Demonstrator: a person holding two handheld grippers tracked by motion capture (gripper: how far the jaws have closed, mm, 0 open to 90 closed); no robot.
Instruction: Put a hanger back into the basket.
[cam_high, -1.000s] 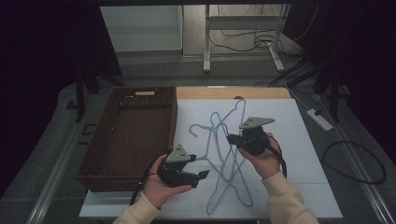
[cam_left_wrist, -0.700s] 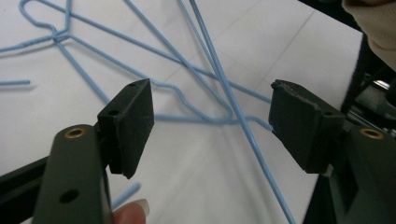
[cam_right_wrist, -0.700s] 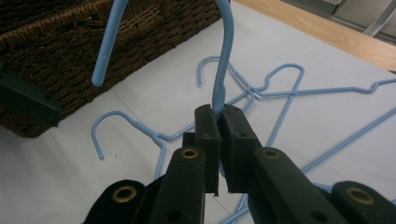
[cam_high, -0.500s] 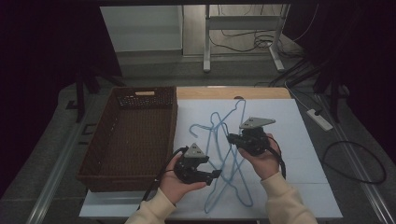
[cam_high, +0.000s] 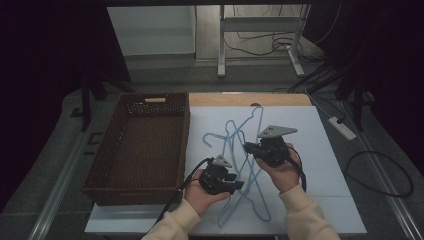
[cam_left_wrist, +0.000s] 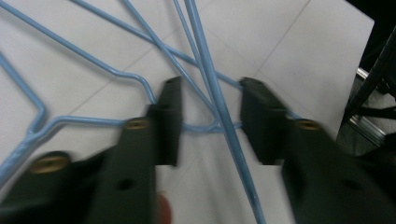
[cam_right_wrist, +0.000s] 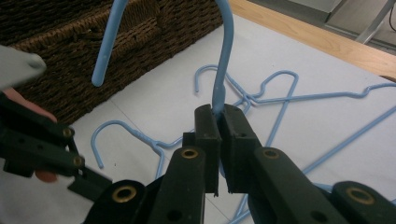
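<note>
Rightward over the white table (cam_high: 325, 165) went the left gripper (cam_high: 239, 186), seemingly above dim floor

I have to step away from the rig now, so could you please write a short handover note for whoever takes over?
Right gripper: shut on the neck of one blue hanger, hook up.
Left gripper: open, jaws low over the wires of the hanger pile, nothing gripped.
Things: tangled blue hangers on the white mat; the wicker basket on the left holds none.
Done: one hanger gripped.
Left: probably free it from the tangle, perhaps into the basket.
</note>
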